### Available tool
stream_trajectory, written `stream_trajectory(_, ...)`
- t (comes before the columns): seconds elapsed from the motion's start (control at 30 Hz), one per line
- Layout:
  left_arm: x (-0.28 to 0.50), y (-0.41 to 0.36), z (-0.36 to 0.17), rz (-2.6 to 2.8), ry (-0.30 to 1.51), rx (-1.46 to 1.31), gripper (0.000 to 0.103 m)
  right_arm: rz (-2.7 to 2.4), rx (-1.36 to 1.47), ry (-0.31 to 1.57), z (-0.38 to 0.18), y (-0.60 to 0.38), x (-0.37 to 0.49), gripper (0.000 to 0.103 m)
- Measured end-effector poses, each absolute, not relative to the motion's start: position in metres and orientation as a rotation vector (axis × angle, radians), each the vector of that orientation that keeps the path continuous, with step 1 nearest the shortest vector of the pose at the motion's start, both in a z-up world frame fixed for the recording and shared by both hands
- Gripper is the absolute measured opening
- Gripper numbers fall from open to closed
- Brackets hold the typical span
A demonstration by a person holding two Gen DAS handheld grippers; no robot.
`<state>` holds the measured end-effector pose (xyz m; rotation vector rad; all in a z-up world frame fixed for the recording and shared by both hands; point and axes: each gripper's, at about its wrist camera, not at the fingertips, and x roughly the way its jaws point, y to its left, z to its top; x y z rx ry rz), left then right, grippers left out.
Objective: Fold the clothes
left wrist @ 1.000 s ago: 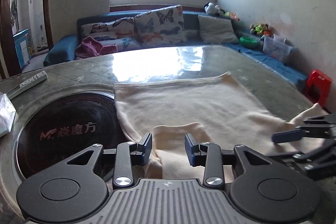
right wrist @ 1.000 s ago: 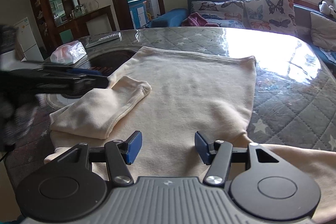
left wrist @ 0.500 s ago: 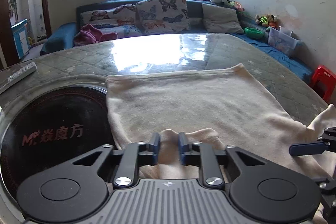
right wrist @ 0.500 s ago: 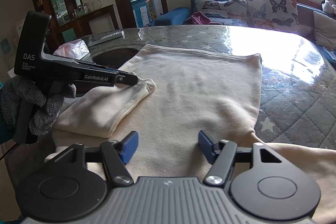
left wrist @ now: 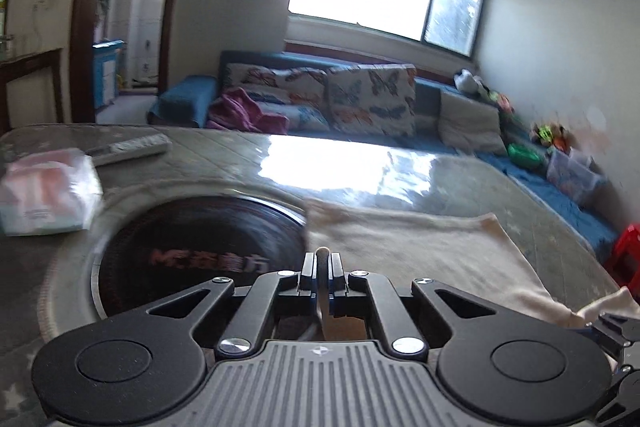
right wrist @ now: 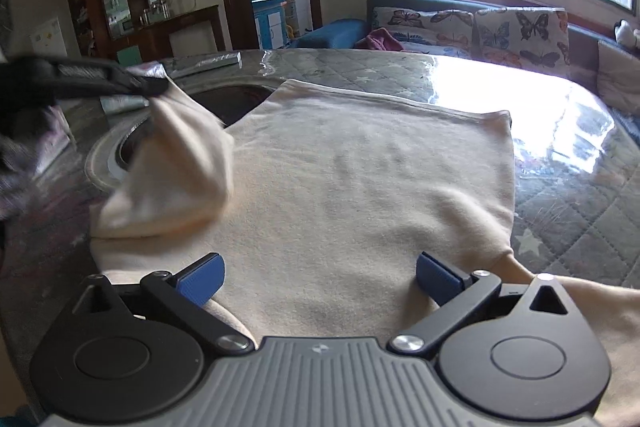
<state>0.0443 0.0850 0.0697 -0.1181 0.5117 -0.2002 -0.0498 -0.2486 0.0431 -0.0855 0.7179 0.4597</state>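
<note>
Daylight from a wide window glares off the quilted grey bench (right wrist: 568, 211), where a cream fleece garment (right wrist: 360, 187) lies spread flat.

Fingers first: the left gripper (left wrist: 321, 269) has its black fingers (left wrist: 308, 269) clamped together on a thin fold of the cream cloth, a small nub of it poking out above the tips. From the right wrist view that same gripper (right wrist: 154, 87) holds the sleeve cuff (right wrist: 188, 163) raised off the garment's body, the sleeve hanging in a blurred cone down to the shoulder at the near left corner. A grey knitted glove (right wrist: 16, 163) covers the hand behind it (badly smeared by motion).

The right gripper (right wrist: 320, 275) hovers low over the near edge of the garment, its blue-padded fingers (right wrist: 200, 277) wide apart and opening, with only flat cloth lying below the gap; they press on nothing. The other sleeve trails off to the right past the near edge.

Beyond the garment's left side sits a round dark inset with a pale rim (left wrist: 192, 251), printed with reddish lettering. Farther out lie a white tissue pack (left wrist: 48, 197) and a grey remote control (left wrist: 128, 147). A blue sofa with butterfly cushions (left wrist: 372, 99) lines the far wall.
</note>
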Motion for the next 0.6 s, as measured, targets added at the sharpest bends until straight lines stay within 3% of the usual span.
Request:
stream_trajectory(0.33,0.014,0.167,0.09,0.025,0.408,-0.136,0.005,0.446,-0.158,0.699,0.039,-0.24,-0.052,0.103)
stream_trajectory(0.6,0.015,0.207,0.061,0.179,0.428,-0.051,0.005,0.446,-0.161,0.693,0.038,-0.241,-0.055,0.103)
